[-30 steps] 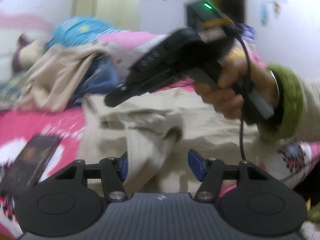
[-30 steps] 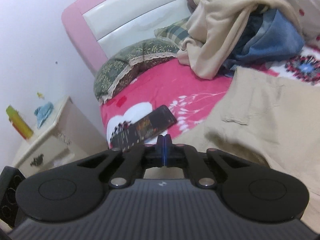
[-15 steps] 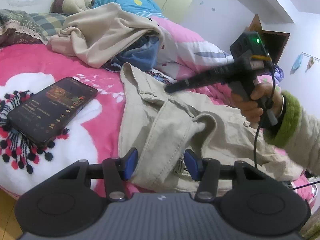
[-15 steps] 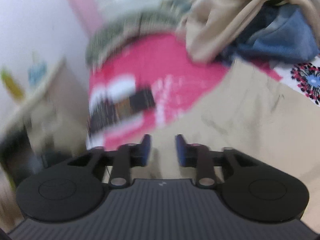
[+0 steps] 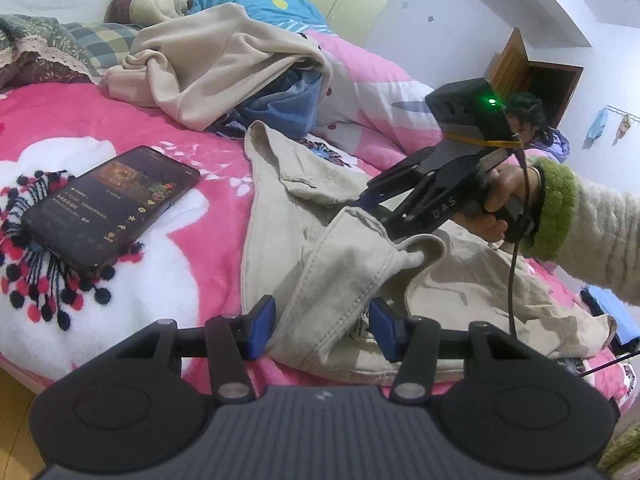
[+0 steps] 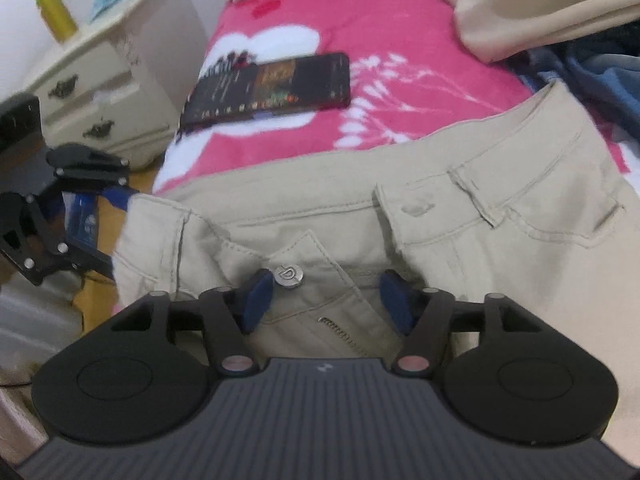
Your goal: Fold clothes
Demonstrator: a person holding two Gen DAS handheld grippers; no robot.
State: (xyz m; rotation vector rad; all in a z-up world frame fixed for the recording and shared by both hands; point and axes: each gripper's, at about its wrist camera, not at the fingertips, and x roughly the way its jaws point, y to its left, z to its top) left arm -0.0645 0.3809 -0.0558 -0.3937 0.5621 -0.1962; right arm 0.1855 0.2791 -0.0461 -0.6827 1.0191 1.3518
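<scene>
Beige trousers point(image 5: 276, 216) lie rumpled on a pink floral bed point(image 5: 168, 248). My left gripper point(image 5: 322, 328) is open at the bed's near edge, with a raised fold of the trouser waist between its blue pads, untouched. My right gripper point(image 5: 370, 202), held by a hand in a green cuff, reaches in from the right over the same waist. In the right wrist view that right gripper point(image 6: 326, 300) is open just above the trousers point(image 6: 328, 200), its pads either side of the fly, beside the metal button point(image 6: 288, 274). The left gripper point(image 6: 94, 220) shows at the left edge there.
A dark phone point(image 5: 112, 208) point(image 6: 272, 88) lies screen up on the bed, left of the trousers. A heap of beige and blue clothes point(image 5: 224, 60) sits behind. A cream nightstand point(image 6: 100, 80) with a green bottle point(image 6: 56, 12) stands beside the bed.
My right gripper has opened from shut and dropped onto the trouser waist by the button. My left gripper stays open and has steadied at the near fold.
</scene>
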